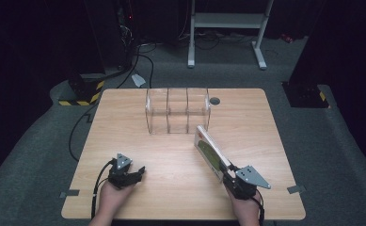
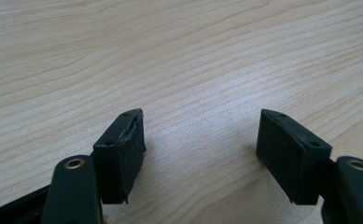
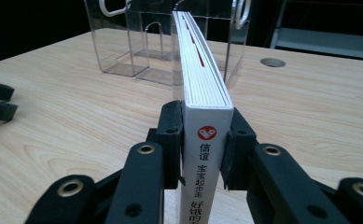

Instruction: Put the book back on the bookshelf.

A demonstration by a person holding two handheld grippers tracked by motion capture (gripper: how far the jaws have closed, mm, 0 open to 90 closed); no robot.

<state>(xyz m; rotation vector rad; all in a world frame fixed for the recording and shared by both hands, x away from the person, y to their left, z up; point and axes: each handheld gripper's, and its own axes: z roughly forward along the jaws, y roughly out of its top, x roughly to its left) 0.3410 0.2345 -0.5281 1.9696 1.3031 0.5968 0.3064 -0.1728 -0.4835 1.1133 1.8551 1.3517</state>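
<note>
Pale wooden table point(image 1: 171, 155) stands on grey carpet point(image 1: 322, 141), dark room.

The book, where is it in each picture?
High view: the book stands on edge at lower right, clamped in the right gripper, pointing toward the clear plastic organizer.
Left gripper view: it is not in this picture.
Right gripper view: it rises in the middle, spine between the black jaws.
Shared landmark: the wooden table.
</note>
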